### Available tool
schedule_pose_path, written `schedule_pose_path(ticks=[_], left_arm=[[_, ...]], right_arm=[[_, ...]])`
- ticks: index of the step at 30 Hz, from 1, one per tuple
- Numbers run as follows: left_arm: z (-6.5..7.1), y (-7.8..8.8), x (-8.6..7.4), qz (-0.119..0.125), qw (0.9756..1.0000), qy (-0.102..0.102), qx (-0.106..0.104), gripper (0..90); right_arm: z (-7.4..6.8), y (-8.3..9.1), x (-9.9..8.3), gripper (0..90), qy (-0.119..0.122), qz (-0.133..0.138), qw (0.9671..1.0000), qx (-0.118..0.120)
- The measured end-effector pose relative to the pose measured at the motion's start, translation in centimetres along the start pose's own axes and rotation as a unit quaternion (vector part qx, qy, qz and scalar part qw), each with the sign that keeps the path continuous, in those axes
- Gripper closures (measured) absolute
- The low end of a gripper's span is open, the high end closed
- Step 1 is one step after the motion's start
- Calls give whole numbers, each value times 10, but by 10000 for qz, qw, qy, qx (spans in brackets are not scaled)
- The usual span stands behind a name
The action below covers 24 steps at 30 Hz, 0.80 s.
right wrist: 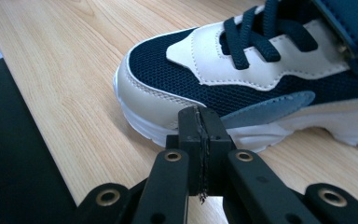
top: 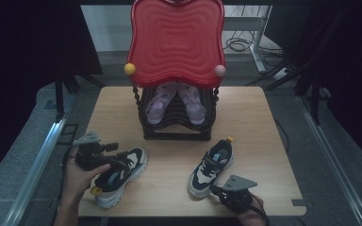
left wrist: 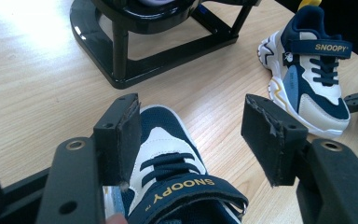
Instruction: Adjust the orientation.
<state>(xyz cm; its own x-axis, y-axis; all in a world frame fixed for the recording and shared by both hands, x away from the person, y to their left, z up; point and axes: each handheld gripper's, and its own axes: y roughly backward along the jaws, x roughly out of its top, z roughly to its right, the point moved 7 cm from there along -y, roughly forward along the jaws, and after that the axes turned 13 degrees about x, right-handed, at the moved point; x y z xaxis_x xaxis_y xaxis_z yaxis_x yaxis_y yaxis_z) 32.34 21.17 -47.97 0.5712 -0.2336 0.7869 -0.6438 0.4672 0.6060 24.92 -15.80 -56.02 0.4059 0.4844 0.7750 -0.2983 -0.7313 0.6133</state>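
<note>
Two navy-and-white "SNOOPY" sneakers lie on the wooden table (top: 254, 122). My left gripper (top: 118, 157) hovers over the left sneaker (top: 122, 174) at the front left. In the left gripper view its jaws (left wrist: 193, 119) stand wide open astride that sneaker's toe (left wrist: 168, 154); the left pad (left wrist: 128, 140) is next to its side, and the right pad (left wrist: 263, 135) is well clear of it. The right sneaker (top: 212, 165) (left wrist: 312, 70) lies front right. My right gripper (top: 217, 189) (right wrist: 199, 116) is shut with nothing in it, its tips right at the side of that sneaker's toe (right wrist: 168, 70).
A black rack (top: 176, 129) (left wrist: 121, 56) stands at the table's middle back, with purple sandals (top: 176, 101) inside and a red wavy tray (top: 176, 40) propped on top. Bare wood lies between the sneakers. The table's front edge (right wrist: 51, 177) runs just behind my right gripper.
</note>
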Motion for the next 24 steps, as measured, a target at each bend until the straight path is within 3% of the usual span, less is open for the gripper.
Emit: schedule_pose_path(ticks=[13, 24], left_arm=[[-1, 1, -1, -14, 10000, 3, 7, 385], [0, -1, -3, -58, 10000, 2, -2, 385]], right_arm=[[-7, -21, 15, 899, 118, -21, 9999, -34], [-10, -43, 32, 898, 359, -117, 9992, -98]])
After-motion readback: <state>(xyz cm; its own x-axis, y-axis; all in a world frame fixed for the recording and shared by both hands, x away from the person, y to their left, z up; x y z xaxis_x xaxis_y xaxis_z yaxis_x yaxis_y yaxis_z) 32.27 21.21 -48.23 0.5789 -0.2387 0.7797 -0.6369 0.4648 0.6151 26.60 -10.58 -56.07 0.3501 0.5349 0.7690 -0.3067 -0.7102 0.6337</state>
